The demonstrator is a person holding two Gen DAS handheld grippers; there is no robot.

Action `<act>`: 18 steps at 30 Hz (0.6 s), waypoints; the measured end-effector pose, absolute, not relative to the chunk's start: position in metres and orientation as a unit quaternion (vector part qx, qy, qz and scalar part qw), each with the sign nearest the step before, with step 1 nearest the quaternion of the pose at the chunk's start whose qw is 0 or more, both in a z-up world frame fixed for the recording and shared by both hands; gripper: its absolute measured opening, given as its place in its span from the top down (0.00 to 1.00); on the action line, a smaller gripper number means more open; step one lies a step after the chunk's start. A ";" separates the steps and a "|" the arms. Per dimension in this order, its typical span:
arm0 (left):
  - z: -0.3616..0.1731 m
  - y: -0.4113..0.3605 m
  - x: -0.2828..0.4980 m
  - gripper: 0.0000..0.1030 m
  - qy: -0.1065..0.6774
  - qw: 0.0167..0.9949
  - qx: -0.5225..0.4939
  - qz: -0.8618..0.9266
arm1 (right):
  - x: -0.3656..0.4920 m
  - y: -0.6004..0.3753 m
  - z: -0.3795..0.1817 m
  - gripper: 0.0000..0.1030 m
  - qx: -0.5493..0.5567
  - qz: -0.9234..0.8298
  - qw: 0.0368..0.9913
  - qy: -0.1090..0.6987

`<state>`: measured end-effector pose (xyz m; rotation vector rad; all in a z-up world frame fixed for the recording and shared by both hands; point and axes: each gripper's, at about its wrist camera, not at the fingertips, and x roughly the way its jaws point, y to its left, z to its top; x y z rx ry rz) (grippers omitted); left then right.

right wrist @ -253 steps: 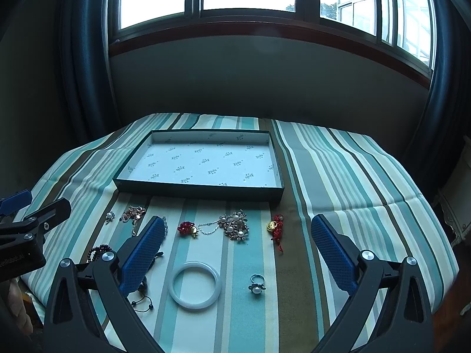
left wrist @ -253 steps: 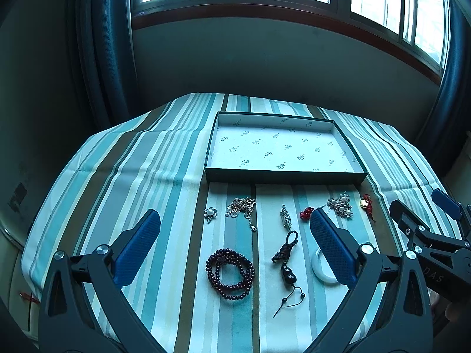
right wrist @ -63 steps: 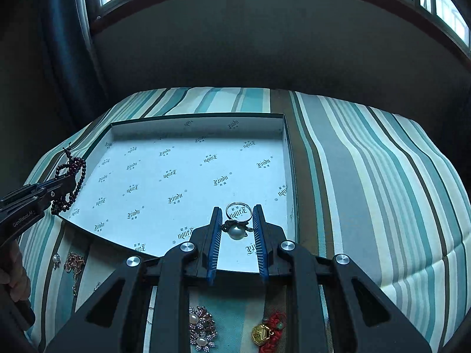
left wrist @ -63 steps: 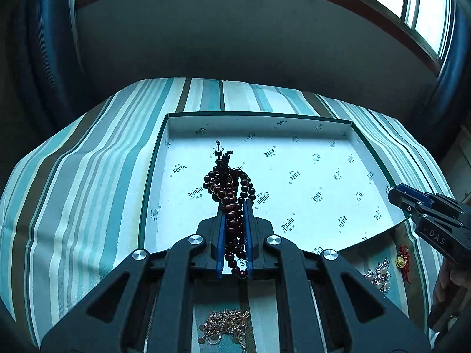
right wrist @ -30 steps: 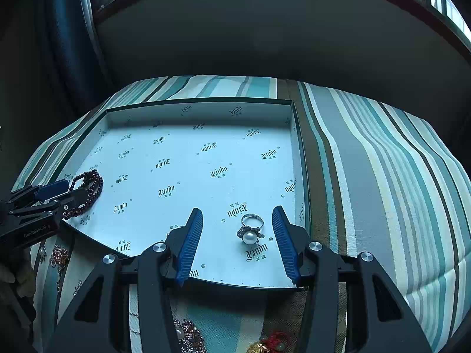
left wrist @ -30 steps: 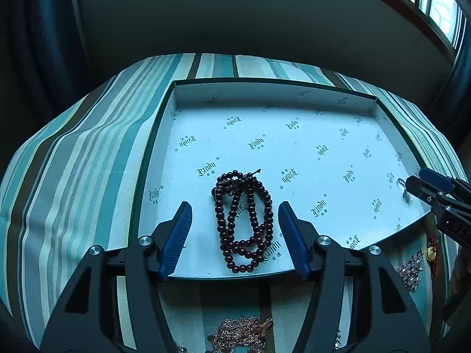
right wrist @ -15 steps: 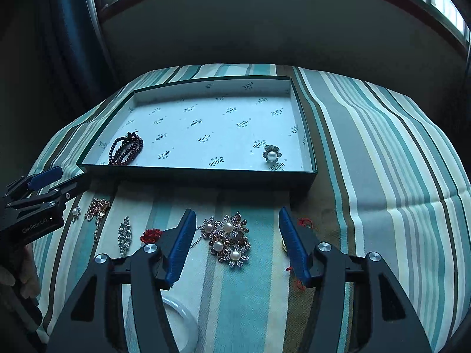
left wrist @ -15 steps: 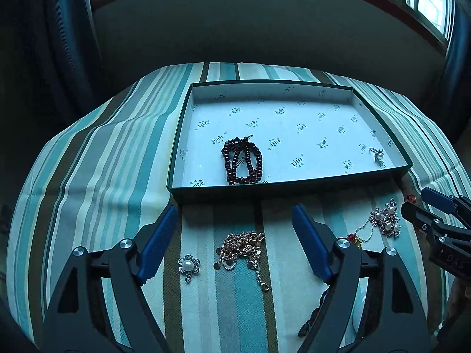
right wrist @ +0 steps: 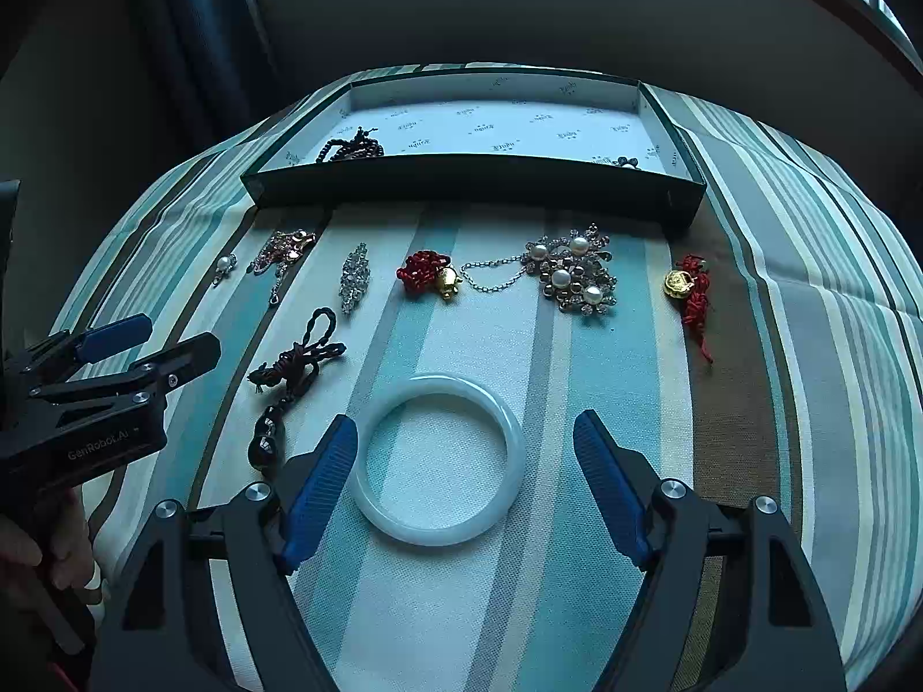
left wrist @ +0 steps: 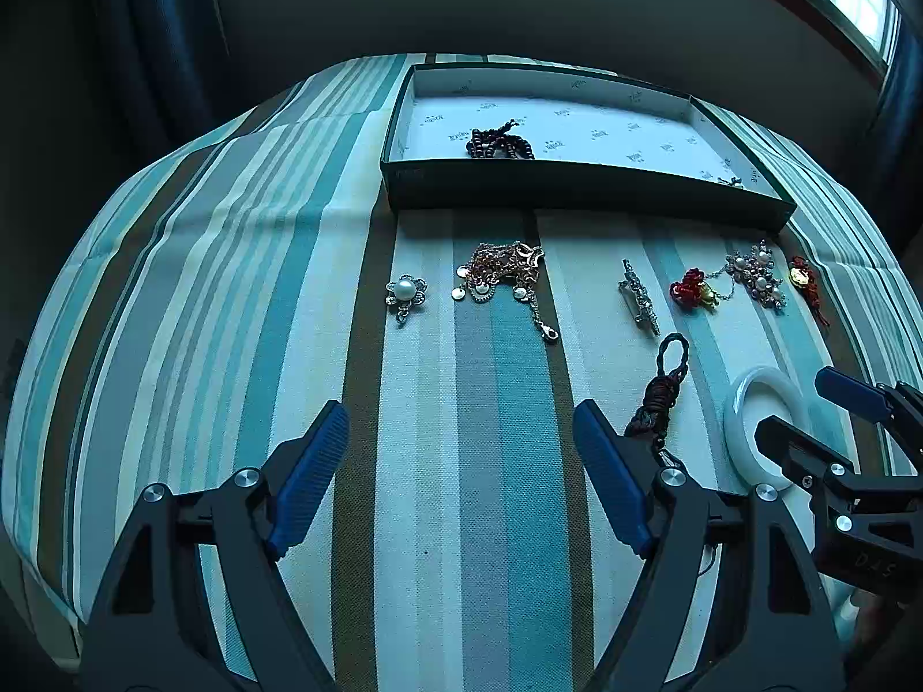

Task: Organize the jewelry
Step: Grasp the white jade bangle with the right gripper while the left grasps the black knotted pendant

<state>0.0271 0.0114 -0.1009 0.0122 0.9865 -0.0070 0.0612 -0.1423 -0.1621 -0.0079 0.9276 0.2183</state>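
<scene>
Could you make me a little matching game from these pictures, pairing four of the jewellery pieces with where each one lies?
Things:
1. dark red bead bracelet
2. white round bangle
3. gold charm with red knotted cord
4. small pearl flower brooch

Places:
A. on the striped cloth, at the far right end of the row
B. inside the shallow green box, near its left end
C. on the cloth, at the far left end of the row
D. on the cloth, between the open blue pads of the right tool

Pairs: 1-B, 2-D, 3-A, 4-C
</scene>
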 end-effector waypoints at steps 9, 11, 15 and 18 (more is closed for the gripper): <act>-0.101 0.007 0.022 0.23 0.474 0.881 0.007 -0.011 | 0.064 -0.137 -0.172 0.22 -0.022 0.108 0.884 0.455; -0.102 0.007 0.022 0.23 0.475 0.880 0.007 -0.011 | 0.063 -0.137 -0.172 0.22 -0.026 0.108 0.884 0.455; -0.102 0.007 0.023 0.23 0.477 0.879 0.007 -0.012 | 0.061 -0.136 -0.173 0.22 -0.039 0.107 0.884 0.453; -0.103 0.006 0.023 0.23 0.478 0.878 0.009 -0.013 | 0.059 -0.135 -0.172 0.32 -0.050 0.105 0.886 0.448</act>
